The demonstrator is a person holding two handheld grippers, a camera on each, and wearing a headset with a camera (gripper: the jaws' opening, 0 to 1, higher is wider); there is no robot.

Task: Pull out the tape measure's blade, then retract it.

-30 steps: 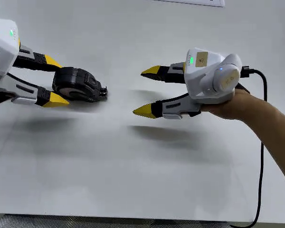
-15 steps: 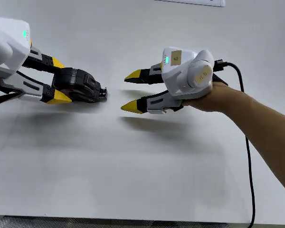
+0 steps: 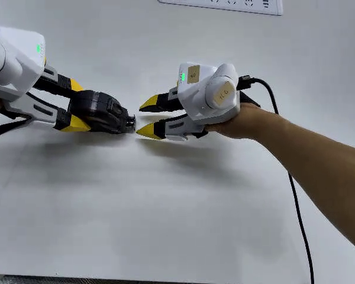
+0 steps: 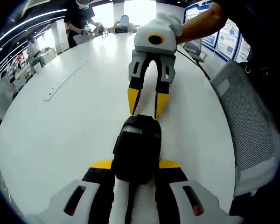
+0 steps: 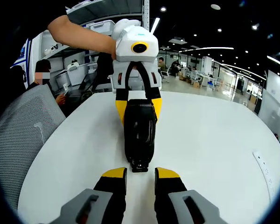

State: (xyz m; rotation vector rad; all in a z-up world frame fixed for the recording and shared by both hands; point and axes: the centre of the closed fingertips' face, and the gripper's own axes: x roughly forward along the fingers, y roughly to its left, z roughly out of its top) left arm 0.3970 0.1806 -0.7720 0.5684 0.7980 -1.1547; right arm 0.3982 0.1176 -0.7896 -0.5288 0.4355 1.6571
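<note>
White tabletop (image 3: pixel 165 207), and over by its left edge the left gripper (image 3: pixel 77 105) has a black tape measure (image 3: pixel 100 111) squeezed between its yellow-tipped jaws, with the case resting on the surface. The right gripper (image 3: pixel 147 117) comes in from the right side, held in a hand (image 3: pixel 242 121), jaws a bit apart and tips just beside the tape measure's front end. A black cable (image 3: pixel 302 231) trails from it toward the near right corner.

Black tape measure (image 3: pixel 98 111), blade retracted
</note>
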